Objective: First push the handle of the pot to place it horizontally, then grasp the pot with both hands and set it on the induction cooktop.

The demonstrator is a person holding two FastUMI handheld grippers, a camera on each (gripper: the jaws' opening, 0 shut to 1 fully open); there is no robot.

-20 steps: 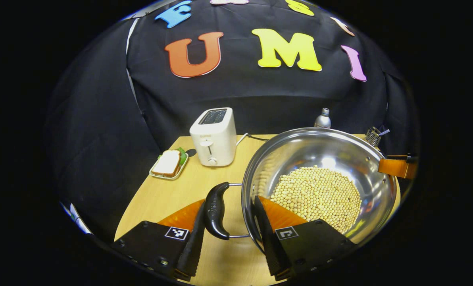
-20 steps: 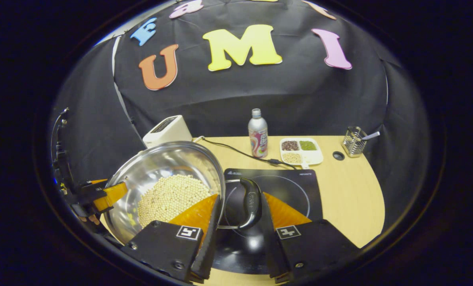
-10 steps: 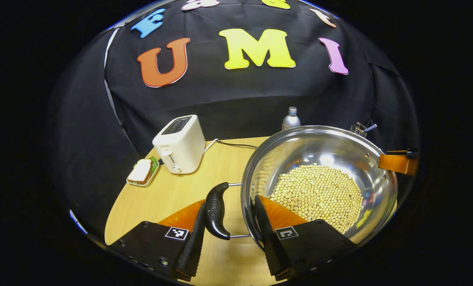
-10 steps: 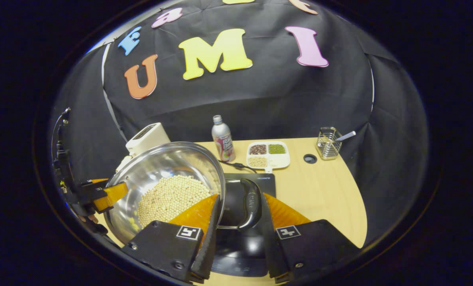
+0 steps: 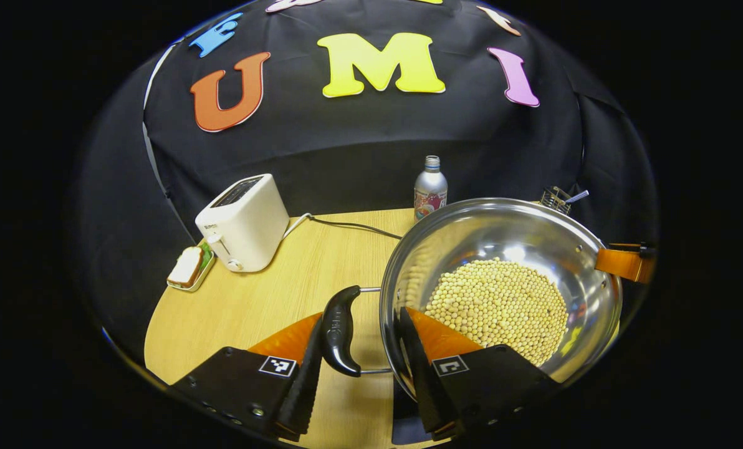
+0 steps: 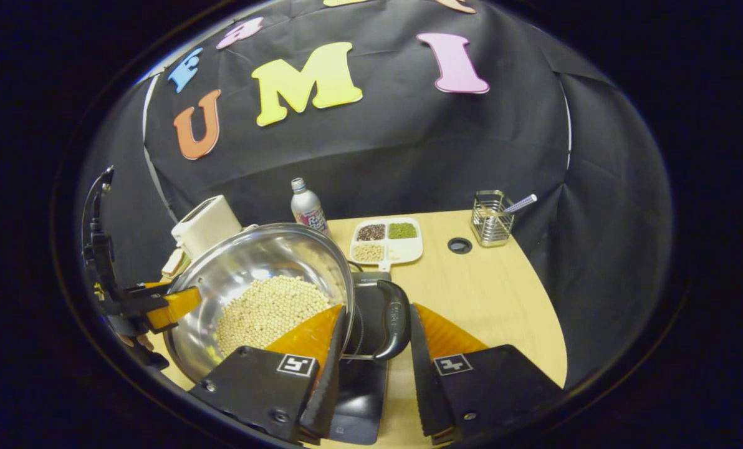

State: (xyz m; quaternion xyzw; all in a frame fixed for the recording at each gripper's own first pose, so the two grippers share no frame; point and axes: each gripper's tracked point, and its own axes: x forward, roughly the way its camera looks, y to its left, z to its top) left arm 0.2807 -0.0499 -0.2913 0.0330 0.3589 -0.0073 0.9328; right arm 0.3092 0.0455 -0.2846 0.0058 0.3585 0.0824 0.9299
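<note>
A steel pot (image 5: pixel 502 234) holding soybeans (image 5: pixel 496 305) hangs between both grippers. In the left gripper view my left gripper (image 5: pixel 362 349) clamps the near black side handle (image 5: pixel 338 330), one finger outside it and the other inside the pot rim. The right gripper (image 5: pixel 624 262) shows at the far rim. In the right gripper view my right gripper (image 6: pixel 371 340) clamps the other black handle (image 6: pixel 396 318) the same way, and the left gripper (image 6: pixel 166 305) holds the far side. The black induction cooktop (image 6: pixel 359 393) lies under the pot, mostly hidden.
On the wooden table (image 5: pixel 272 305) stand a white toaster (image 5: pixel 244 221) with a cable, a sandwich tray (image 5: pixel 187 267) and a bottle (image 5: pixel 430 187). A divided dish of beans (image 6: pixel 387 240), a wire utensil holder (image 6: pixel 491 218) and a table hole (image 6: pixel 459 245) lie behind the cooktop.
Both grippers have carried the pot rightwards across the table. The toaster and sandwich drifted left, and the cooktop slid under the pot until only its near edge shows. Grips are unchanged.
</note>
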